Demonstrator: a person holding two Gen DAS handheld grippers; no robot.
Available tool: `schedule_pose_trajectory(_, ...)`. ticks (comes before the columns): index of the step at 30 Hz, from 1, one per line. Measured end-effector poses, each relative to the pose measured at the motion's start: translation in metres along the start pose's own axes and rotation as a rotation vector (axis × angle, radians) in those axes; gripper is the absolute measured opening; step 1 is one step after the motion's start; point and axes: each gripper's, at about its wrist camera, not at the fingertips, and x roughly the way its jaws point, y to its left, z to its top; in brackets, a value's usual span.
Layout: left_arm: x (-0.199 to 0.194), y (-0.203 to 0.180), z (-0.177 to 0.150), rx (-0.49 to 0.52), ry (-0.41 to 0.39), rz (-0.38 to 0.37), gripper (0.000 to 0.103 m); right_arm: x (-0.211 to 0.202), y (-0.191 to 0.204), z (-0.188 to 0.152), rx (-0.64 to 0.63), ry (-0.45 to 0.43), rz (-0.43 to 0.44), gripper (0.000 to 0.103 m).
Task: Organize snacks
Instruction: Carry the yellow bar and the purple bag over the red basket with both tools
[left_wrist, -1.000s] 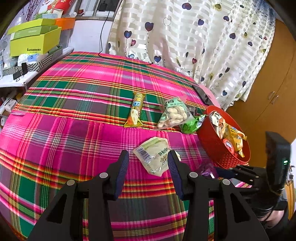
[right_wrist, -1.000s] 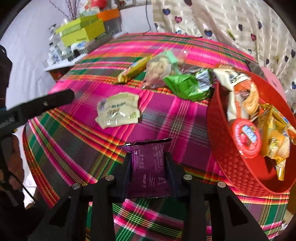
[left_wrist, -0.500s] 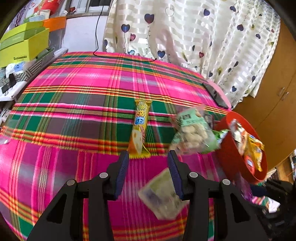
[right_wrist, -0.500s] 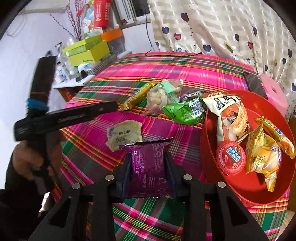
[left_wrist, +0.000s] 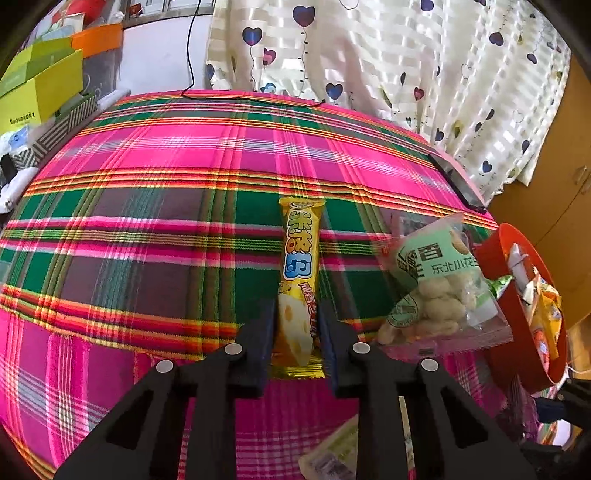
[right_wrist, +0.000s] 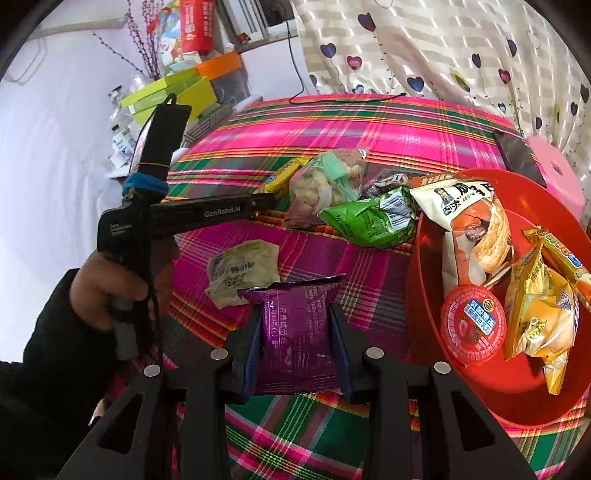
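A long yellow snack bar (left_wrist: 299, 258) lies on the plaid tablecloth (left_wrist: 166, 229). My left gripper (left_wrist: 297, 310) is closing on its near end, and both pads touch its sides. Seen from the right wrist view, that left gripper (right_wrist: 271, 201) reaches toward the yellow bar (right_wrist: 282, 175). My right gripper (right_wrist: 295, 310) is shut on a purple packet (right_wrist: 295, 332), held just left of the red basket (right_wrist: 424, 258), which holds several snacks. A peanut bag (left_wrist: 436, 291), a green packet (right_wrist: 369, 221) and a pale green packet (right_wrist: 243, 269) lie loose on the cloth.
The red basket (left_wrist: 517, 332) sits at the table's right edge. A dark phone (left_wrist: 458, 181) lies at the far right edge by the heart-print curtain (left_wrist: 406, 55). Yellow-green boxes (left_wrist: 37, 88) are stacked beyond the left edge. A person's hand (right_wrist: 107, 291) holds the left gripper's handle.
My left gripper moved forward from the pale green packet to the yellow bar and its jaws came together on it. The right gripper stayed put with the purple packet.
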Motion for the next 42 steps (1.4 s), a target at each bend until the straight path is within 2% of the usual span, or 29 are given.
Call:
schedule_pose_trajectory(13, -0.06, -0.002, -0.023, -0.018, -0.099, -0.015, 0.023, -0.021, 0.005, -0.004, -0.004, -0.047, -0.016, 0.032)
schedule_pose_trajectory(23, -0.109, -0.026, -0.045, -0.019, -0.164, -0.048, 0.023, -0.052, 0.01, -0.009, -0.002, -0.107, -0.031, 0.032)
schedule_pose_trajectory(42, -0.131, -0.076, -0.053, 0.057, -0.175, -0.112, 0.024, -0.09, -0.006, -0.021, 0.041, -0.181, -0.055, 0.032)
